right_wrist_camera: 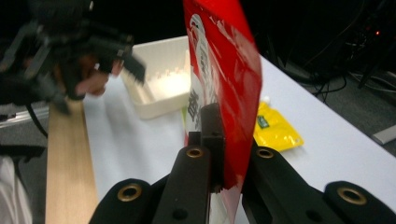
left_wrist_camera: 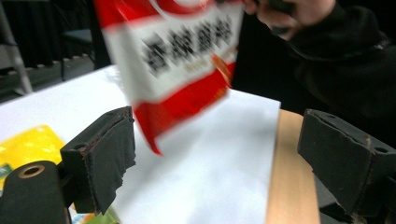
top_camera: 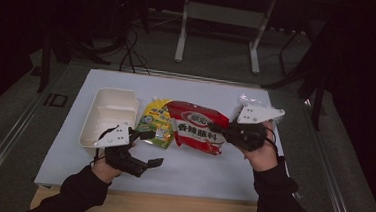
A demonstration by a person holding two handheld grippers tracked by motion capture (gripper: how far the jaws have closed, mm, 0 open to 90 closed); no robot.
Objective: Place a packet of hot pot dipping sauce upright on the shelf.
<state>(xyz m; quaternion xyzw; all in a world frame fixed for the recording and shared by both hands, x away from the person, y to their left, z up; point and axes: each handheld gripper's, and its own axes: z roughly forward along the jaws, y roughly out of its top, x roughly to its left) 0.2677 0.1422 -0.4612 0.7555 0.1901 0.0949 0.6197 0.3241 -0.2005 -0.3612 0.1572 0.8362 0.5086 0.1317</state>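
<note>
A red and white snack packet (top_camera: 194,126) hangs tilted over the white mat (top_camera: 196,169), pinched at its right edge by my right gripper (top_camera: 226,133), which is shut on it. In the right gripper view the packet (right_wrist_camera: 229,84) stands edge-on between the closed jaws (right_wrist_camera: 223,154). My left gripper (top_camera: 152,147) is open at the front left, below the packet's lower left corner and apart from it. In the left gripper view its jaws (left_wrist_camera: 224,154) stand wide with nothing between them, and the blurred packet (left_wrist_camera: 182,60) hangs beyond them.
A yellow pouch (top_camera: 157,121) lies flat on the mat beside a white rectangular tray (top_camera: 109,113) at the left. Something of crinkled clear plastic (top_camera: 241,100) sits behind the right gripper. A wooden table edge (top_camera: 168,210) runs along the front; desk legs and cables stand beyond.
</note>
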